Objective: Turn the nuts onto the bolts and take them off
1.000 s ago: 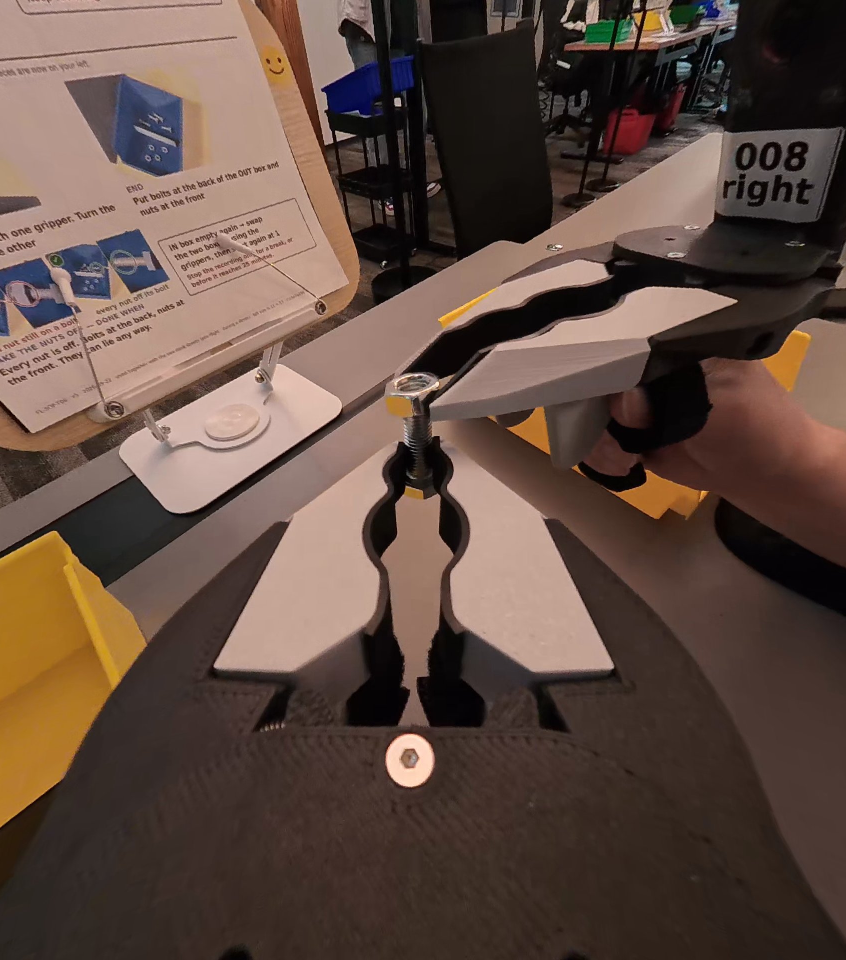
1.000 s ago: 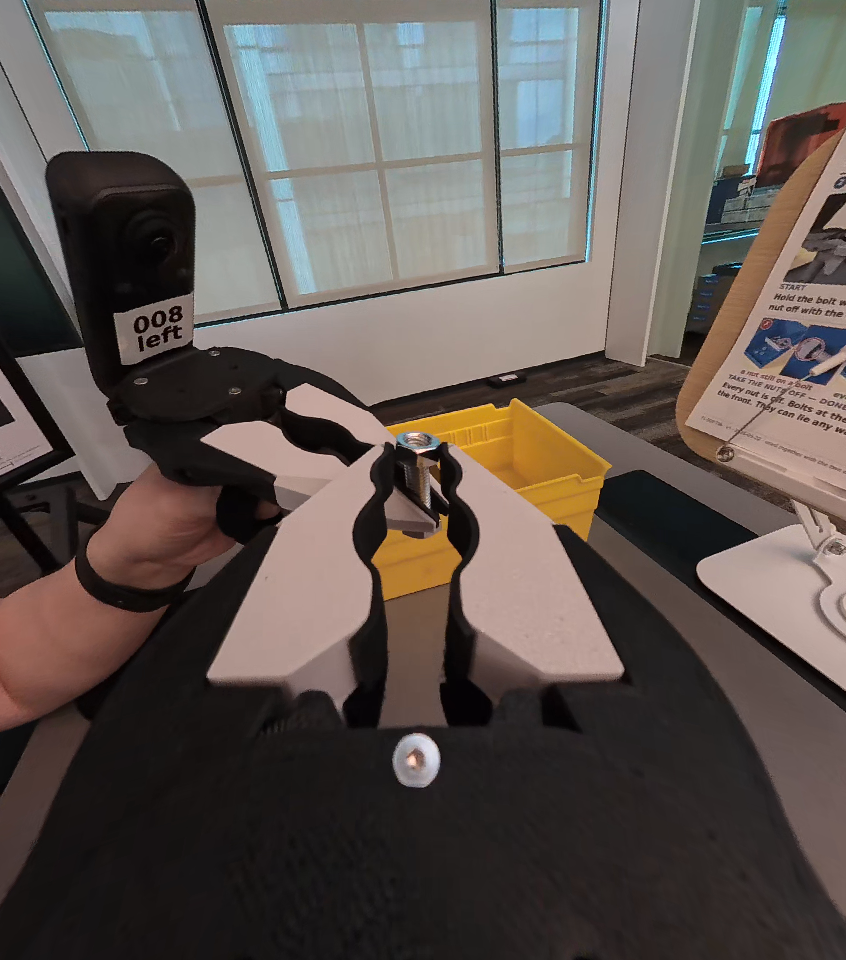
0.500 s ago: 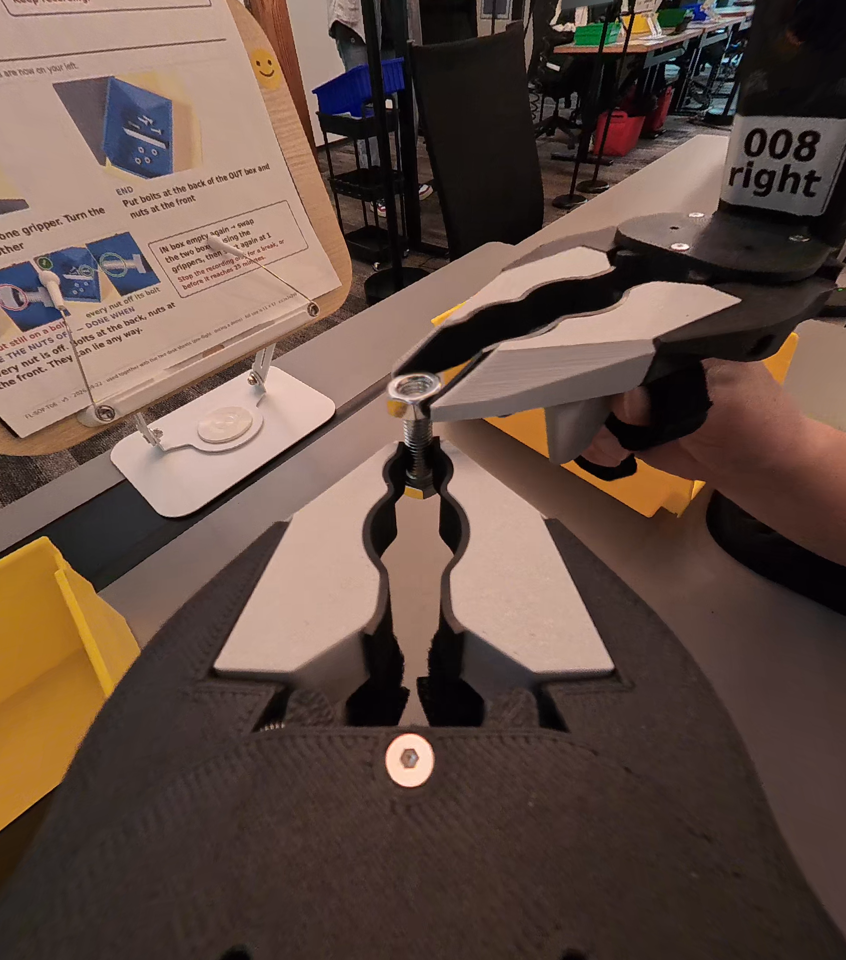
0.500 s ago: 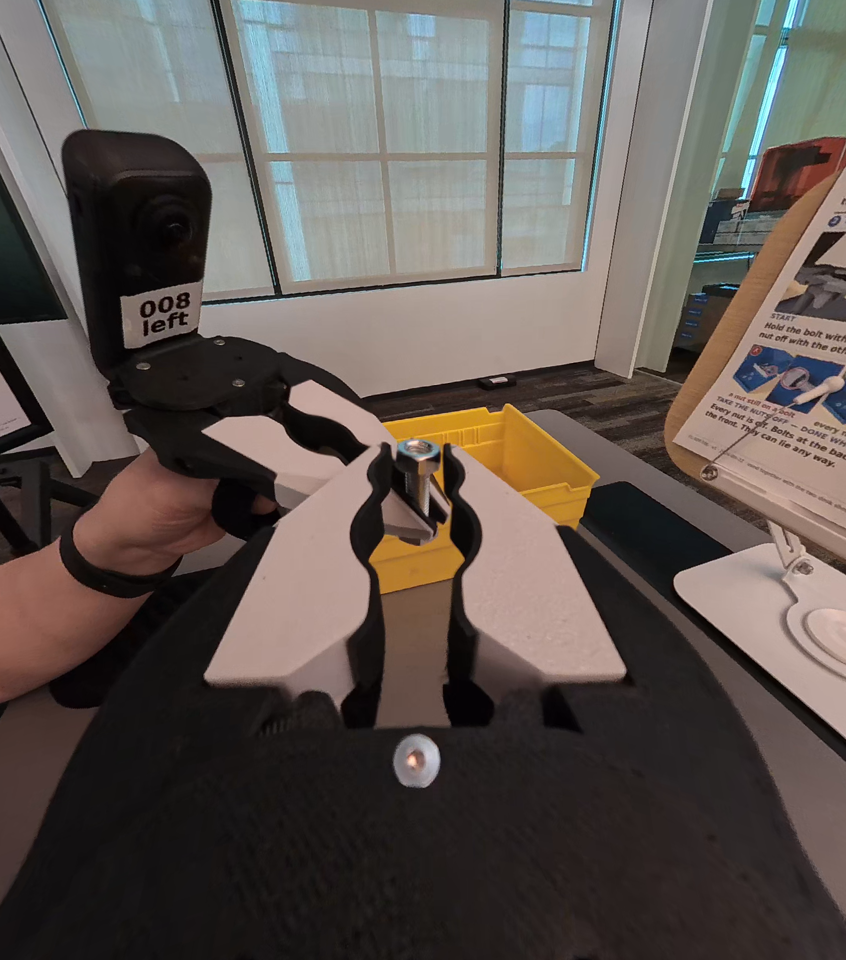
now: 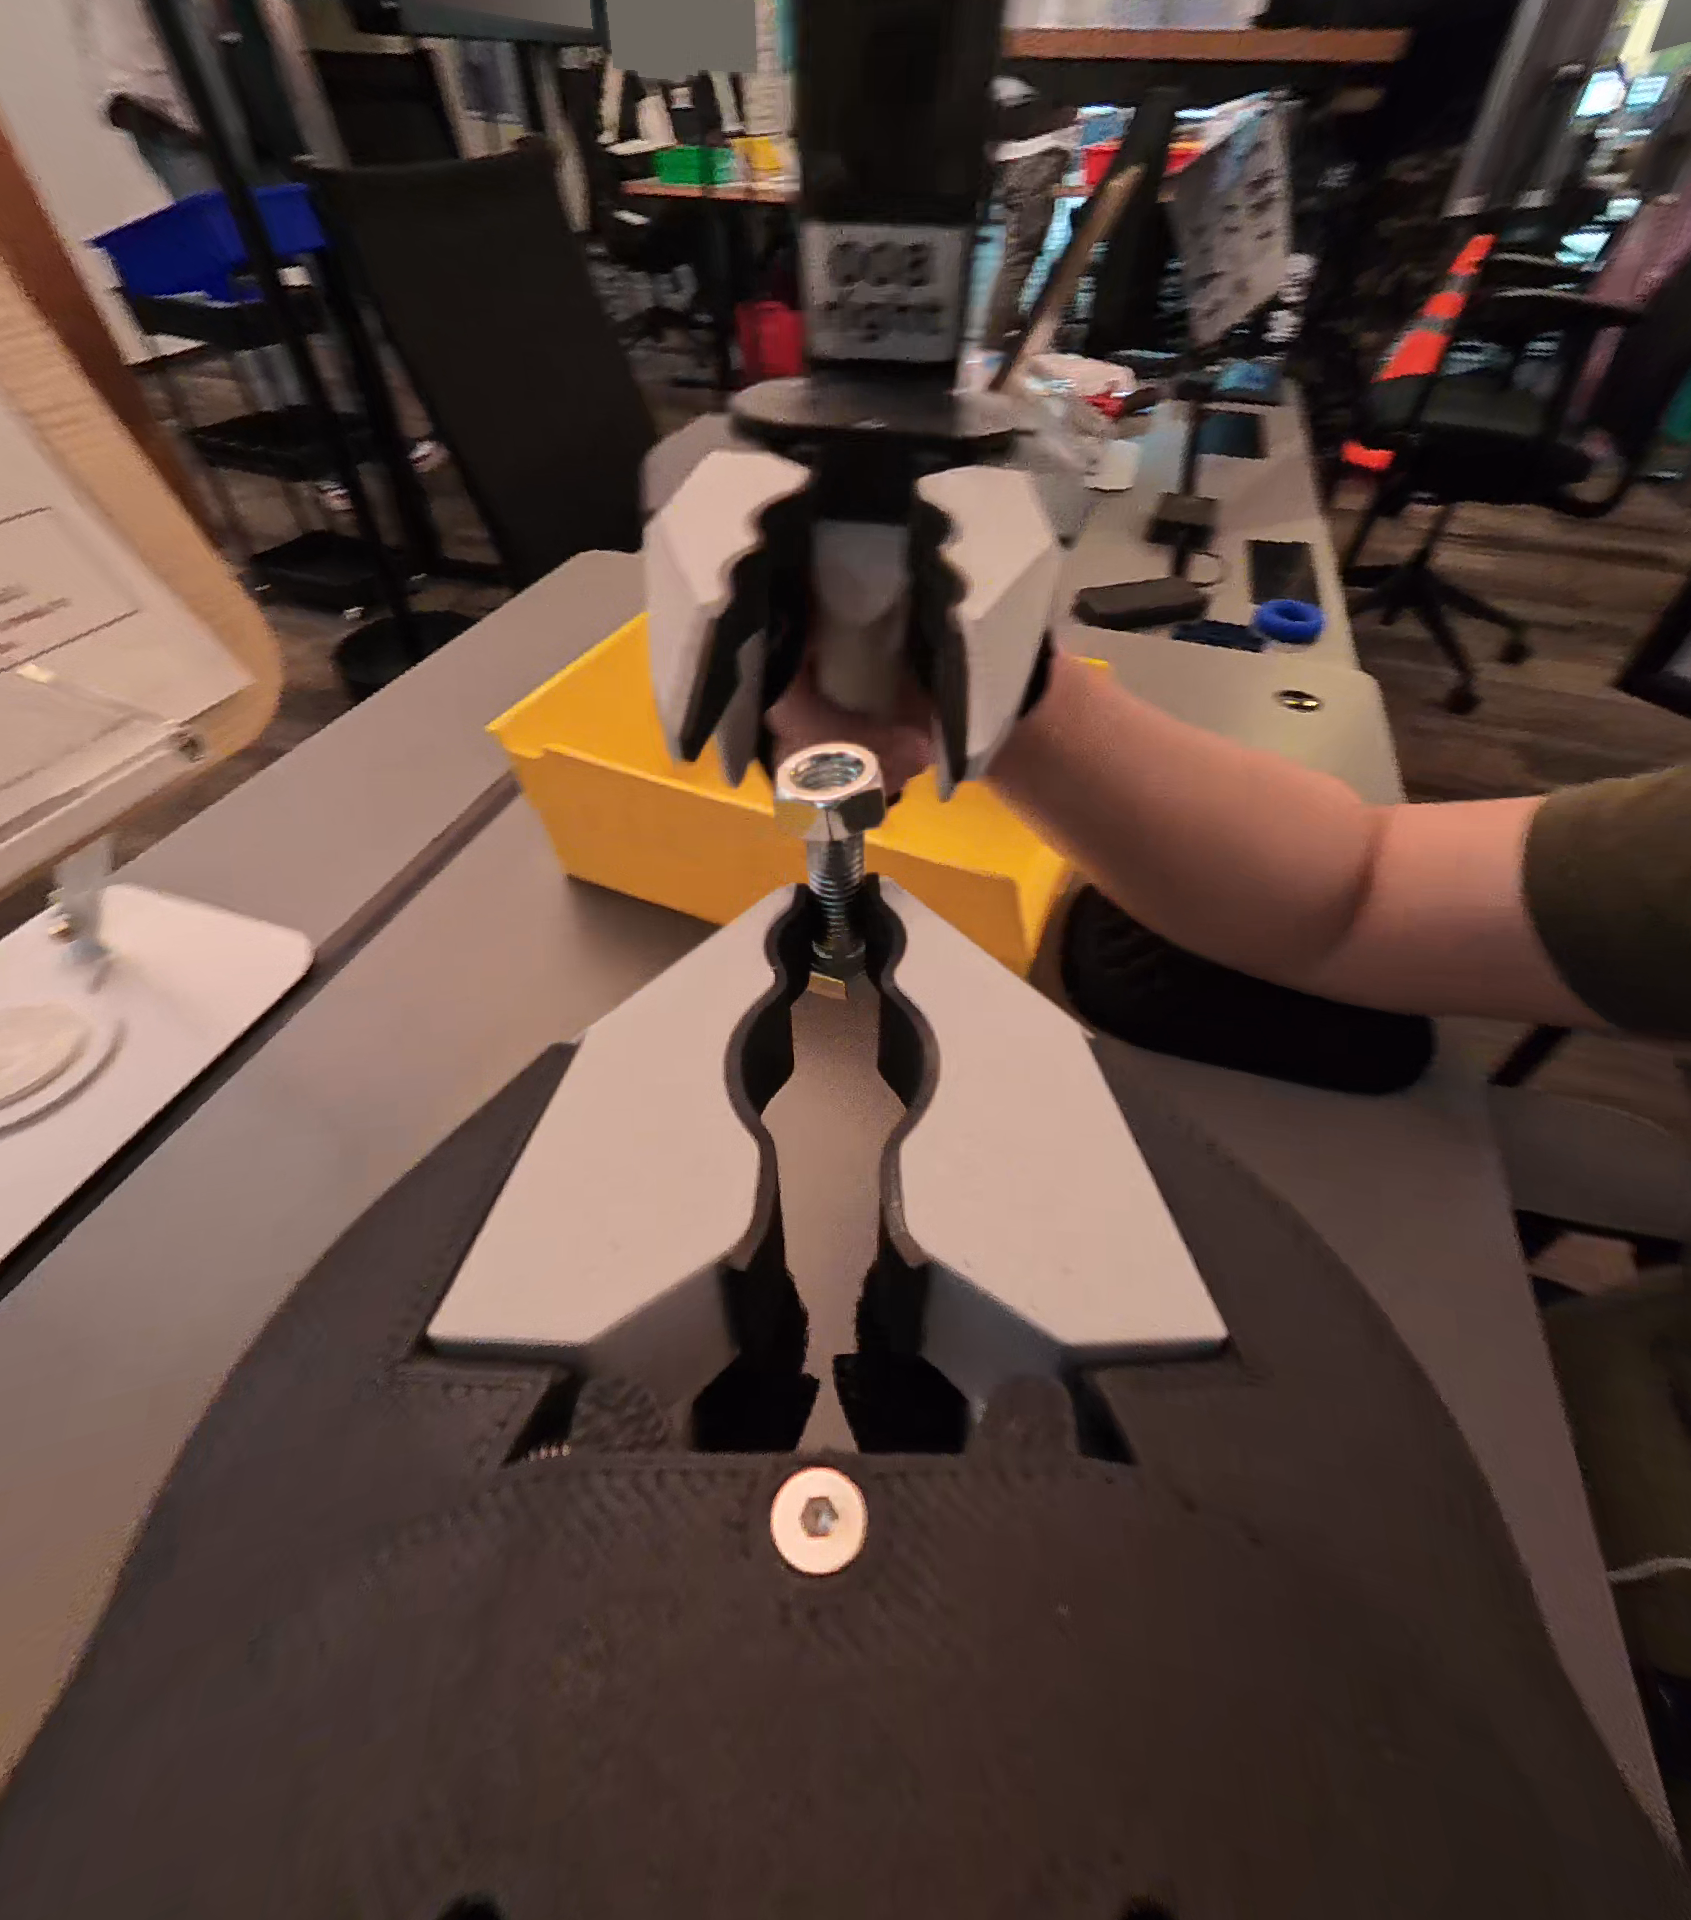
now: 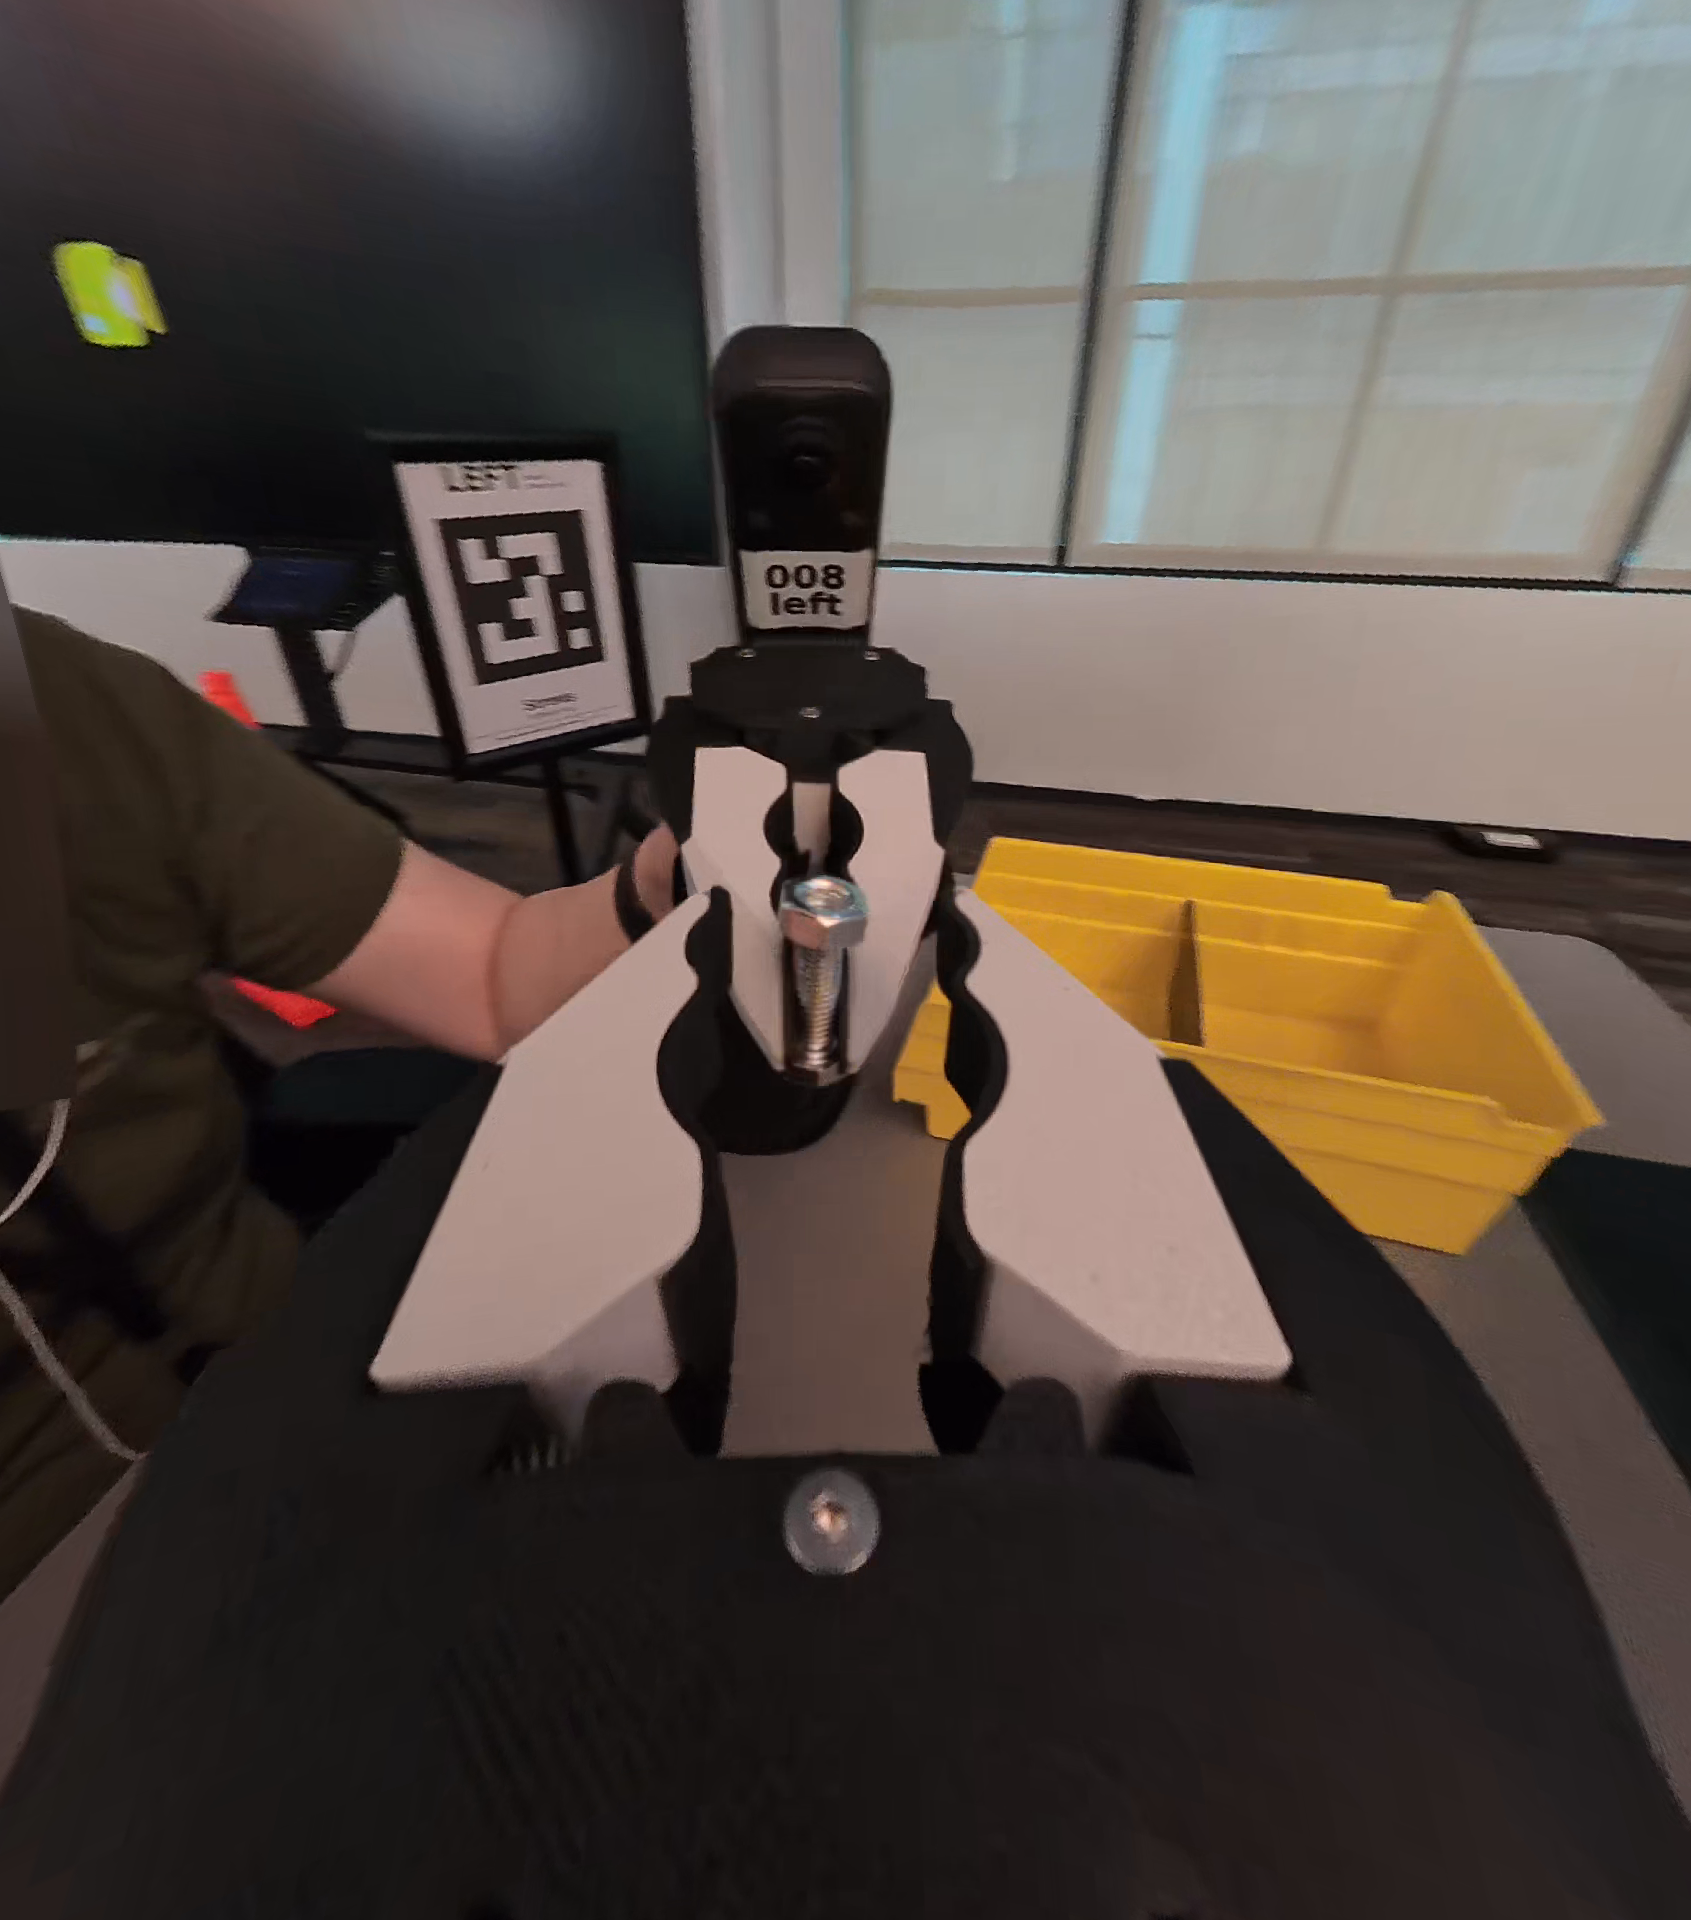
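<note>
Left claw [image 5: 828, 940] was clamped on the bolt [image 5: 830, 904], upright w/ the nut [image 5: 828, 787] at its top. Right claw [image 6: 825, 935] was spread wide around it, not touching, over the desk [image 5: 405, 987] near a yellow bin [image 6: 1288, 1039]

1. We cannot see the bolt's [image 5: 833, 902] head, sunk between the left gripper's [image 5: 833, 940] fingers
2. The instruction board [image 5: 20, 582] is blurred and cut by the left edge
3. The yellow bin [image 5: 716, 831] is partly hidden behind the right gripper [image 5: 846, 758]
4. Whether the nut [image 6: 822, 914] touches the right gripper's fingertips, we cannot tell
</note>
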